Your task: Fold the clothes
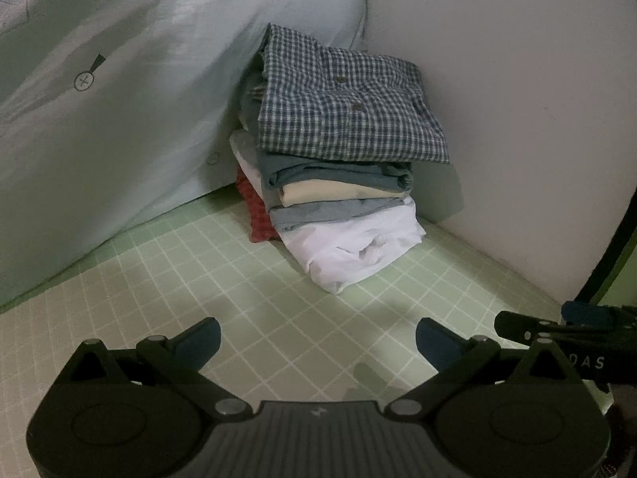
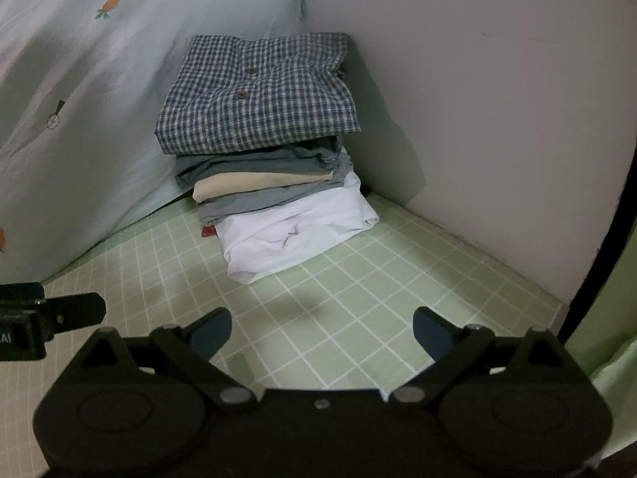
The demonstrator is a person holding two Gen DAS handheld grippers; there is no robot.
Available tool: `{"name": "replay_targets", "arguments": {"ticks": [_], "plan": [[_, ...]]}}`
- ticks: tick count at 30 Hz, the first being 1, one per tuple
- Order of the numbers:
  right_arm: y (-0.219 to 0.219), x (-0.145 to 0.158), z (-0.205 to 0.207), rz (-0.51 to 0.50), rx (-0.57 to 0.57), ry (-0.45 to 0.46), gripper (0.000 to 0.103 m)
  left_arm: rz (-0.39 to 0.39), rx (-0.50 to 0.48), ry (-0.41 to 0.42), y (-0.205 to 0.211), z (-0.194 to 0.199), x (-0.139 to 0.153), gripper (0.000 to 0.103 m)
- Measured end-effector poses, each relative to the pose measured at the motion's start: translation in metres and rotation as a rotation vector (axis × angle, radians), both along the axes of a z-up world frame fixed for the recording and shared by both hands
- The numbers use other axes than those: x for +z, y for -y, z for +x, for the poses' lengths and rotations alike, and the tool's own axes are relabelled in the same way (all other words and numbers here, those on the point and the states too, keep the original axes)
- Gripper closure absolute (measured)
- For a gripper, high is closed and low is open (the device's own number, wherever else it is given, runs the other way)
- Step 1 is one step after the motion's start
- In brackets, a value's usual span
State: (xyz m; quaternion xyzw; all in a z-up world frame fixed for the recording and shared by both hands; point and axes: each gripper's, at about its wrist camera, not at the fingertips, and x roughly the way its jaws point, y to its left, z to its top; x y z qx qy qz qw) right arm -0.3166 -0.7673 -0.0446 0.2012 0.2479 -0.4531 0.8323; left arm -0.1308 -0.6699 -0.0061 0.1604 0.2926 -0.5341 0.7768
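Folding looked finished: checked shirt [image 1: 346, 99] topped a folded stack [image 1: 342, 207] in the wall corner beside the pillow [image 1: 119, 99]; left gripper [image 1: 318, 342] and right gripper [image 2: 322, 332] hung spread, empty; no loose garments visible.

Setting: I am in a home bedroom, working on a bed; the surface under me is a green checked sheet [image 1: 247, 279] with a thin white grid, soft enough to take shadows; a large pale pillow [image 1: 119, 111] printed with small carrots and cartoon marks leans up on my left; a plain white wall [image 2: 497, 119] closes the corner directly behind; a stack of folded clothes [image 2: 270, 151] sits in that corner, a blue checked button shirt [image 1: 342, 107] on top, touching the pillow; light is dim, indoor; no lab or shop fittings visible from either wrist view.
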Motion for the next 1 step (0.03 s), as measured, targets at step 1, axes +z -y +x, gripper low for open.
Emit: {"name": "replay_targets", "arguments": {"ticks": [1], "plan": [[0.0001, 0.0, 0.0, 0.0, 0.0, 0.001, 0.004, 0.001, 0.0, 0.0, 0.0001, 0.0, -0.0001, 0.0]]}}
